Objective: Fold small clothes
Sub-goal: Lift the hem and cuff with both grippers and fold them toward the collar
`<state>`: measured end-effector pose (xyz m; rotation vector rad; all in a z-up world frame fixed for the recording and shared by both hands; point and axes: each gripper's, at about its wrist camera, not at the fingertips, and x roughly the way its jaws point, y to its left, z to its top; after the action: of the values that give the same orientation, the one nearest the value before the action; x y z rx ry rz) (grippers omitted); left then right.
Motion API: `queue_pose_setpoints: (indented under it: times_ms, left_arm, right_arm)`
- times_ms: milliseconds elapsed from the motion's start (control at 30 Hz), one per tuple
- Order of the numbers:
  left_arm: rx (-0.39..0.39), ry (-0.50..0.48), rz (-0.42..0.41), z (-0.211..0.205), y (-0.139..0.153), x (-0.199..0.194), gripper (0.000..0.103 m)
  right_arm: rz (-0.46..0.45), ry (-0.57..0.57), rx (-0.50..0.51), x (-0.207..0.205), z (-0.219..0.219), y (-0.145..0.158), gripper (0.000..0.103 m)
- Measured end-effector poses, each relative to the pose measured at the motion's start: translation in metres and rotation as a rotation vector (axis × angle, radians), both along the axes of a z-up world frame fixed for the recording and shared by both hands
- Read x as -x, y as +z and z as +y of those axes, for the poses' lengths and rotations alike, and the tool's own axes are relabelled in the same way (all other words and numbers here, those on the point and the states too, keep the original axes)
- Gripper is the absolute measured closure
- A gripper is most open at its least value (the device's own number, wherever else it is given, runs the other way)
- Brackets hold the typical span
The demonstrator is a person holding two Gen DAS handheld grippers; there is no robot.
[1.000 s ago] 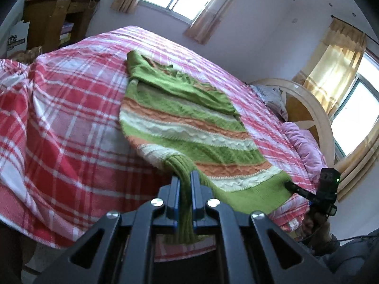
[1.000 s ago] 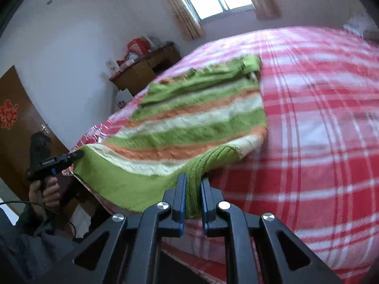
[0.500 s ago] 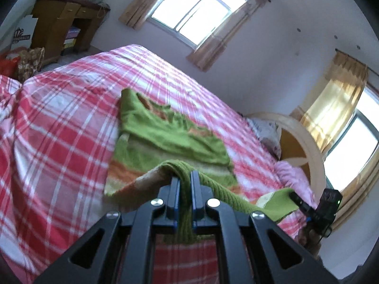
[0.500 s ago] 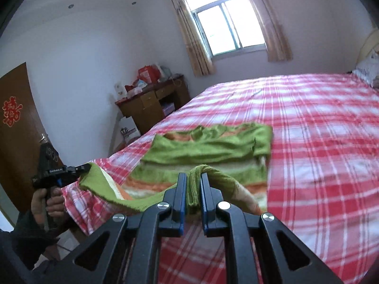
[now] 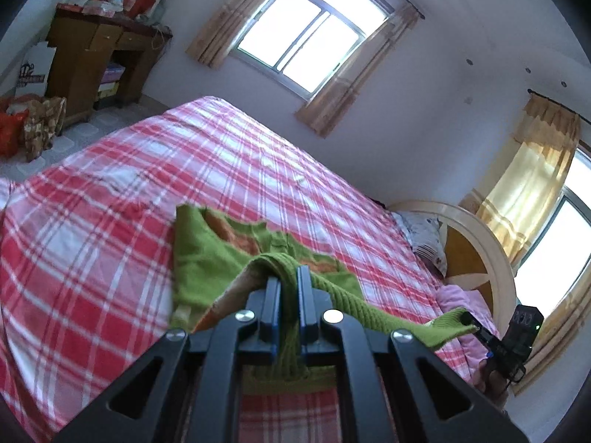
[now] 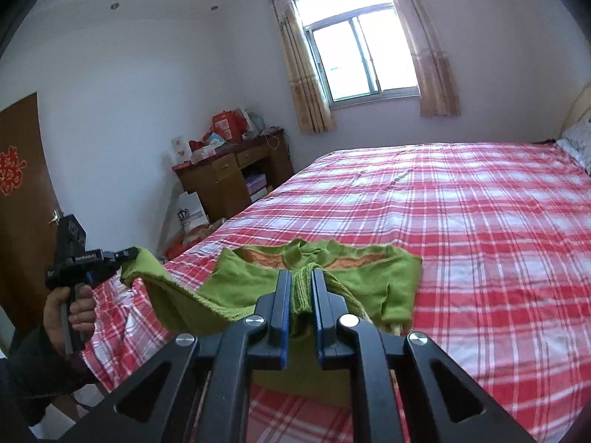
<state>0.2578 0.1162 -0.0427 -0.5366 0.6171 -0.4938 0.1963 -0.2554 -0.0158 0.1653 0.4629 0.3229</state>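
A small green sweater with orange and white stripes lies on the red plaid bed. Its collar end rests flat on the bed while its hem is lifted off the bed. My left gripper is shut on one hem corner. My right gripper is shut on the other hem corner. The hem hangs stretched between them above the sweater's body. The right gripper also shows in the left wrist view, and the left gripper in the right wrist view.
A wooden desk with boxes stands by the wall left of the bed. Bags sit on the floor near it. Pillows and a round headboard are at the bed's right end. A brown door is behind the left hand.
Both grippers have lifted the hem off the bed and carried it forward over the sweater toward the collar. The striped body is now mostly covered or hidden under the raised hem.
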Motion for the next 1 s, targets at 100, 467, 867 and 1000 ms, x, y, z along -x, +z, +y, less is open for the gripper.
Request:
queue_pose_setpoints:
  times_ms: [100, 467, 867, 1000]
  left_arm:
    - [-0.014, 0.009, 0.001, -0.003, 0.003, -0.019, 0.096]
    - [-0.043, 0.039, 0.091, -0.007, -0.034, -0.092, 0.096]
    - [-0.162, 0.086, 0.248, -0.023, -0.097, -0.156, 0.092]
    - [-0.17, 0.127, 0.274, -0.016, -0.096, -0.151, 0.079]
  right_arm:
    - [0.01, -0.001, 0.015, -0.027, -0.002, 0.004, 0.093]
    - [0.1, 0.003, 0.067, -0.126, 0.001, -0.015, 0.093]
    - [0.312, -0.021, 0.148, -0.247, -0.002, -0.104, 0.093]
    - [0.324, -0.1, 0.173, -0.262, -0.012, -0.115, 0.037]
